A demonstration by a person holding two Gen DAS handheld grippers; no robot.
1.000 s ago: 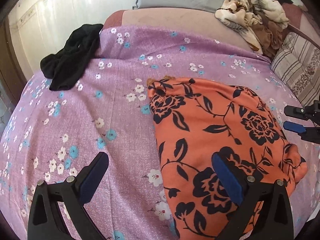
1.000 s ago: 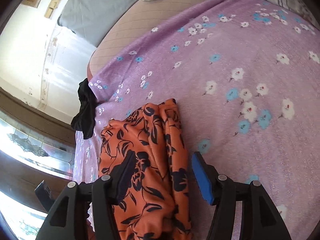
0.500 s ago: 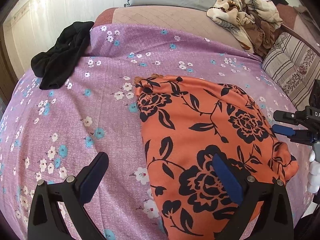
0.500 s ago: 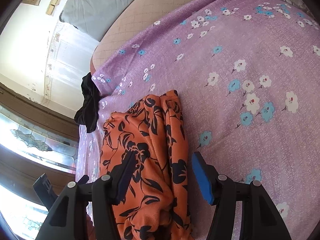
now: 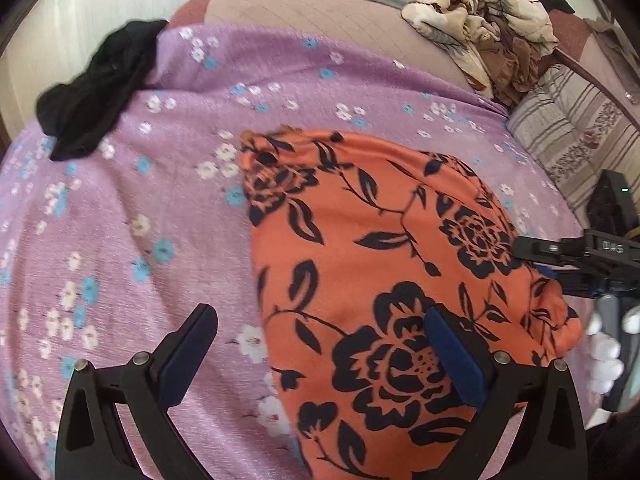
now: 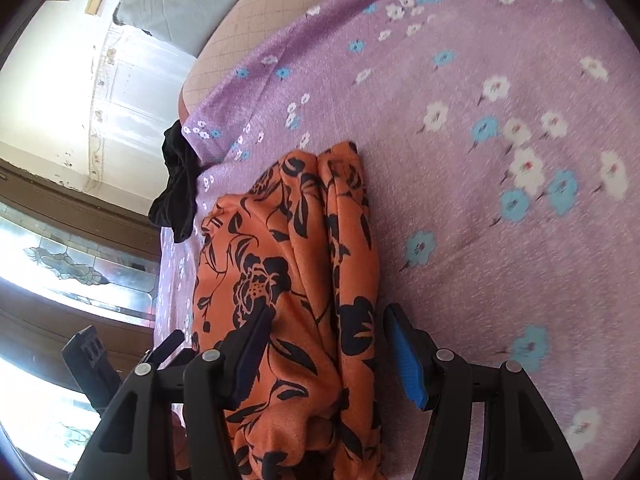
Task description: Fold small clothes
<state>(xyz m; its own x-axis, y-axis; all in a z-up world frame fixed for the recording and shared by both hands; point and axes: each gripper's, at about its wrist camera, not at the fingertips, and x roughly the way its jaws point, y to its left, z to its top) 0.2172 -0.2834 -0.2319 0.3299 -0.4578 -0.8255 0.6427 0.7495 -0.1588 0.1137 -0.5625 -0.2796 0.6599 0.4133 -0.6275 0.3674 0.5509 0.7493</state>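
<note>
Orange fabric garment with black rose print [image 5: 372, 264], folded, lying flat. Its near left edge sits between the left gripper [image 5: 322, 354] fingers; its bunched right edge lies between the right gripper [image 6: 326, 354] fingers.

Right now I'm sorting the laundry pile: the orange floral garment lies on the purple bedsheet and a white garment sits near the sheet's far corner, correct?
Not quite. The garment near the far corner is black, not white, as the left wrist view shows. The orange floral garment does lie on the purple bedsheet.
</note>
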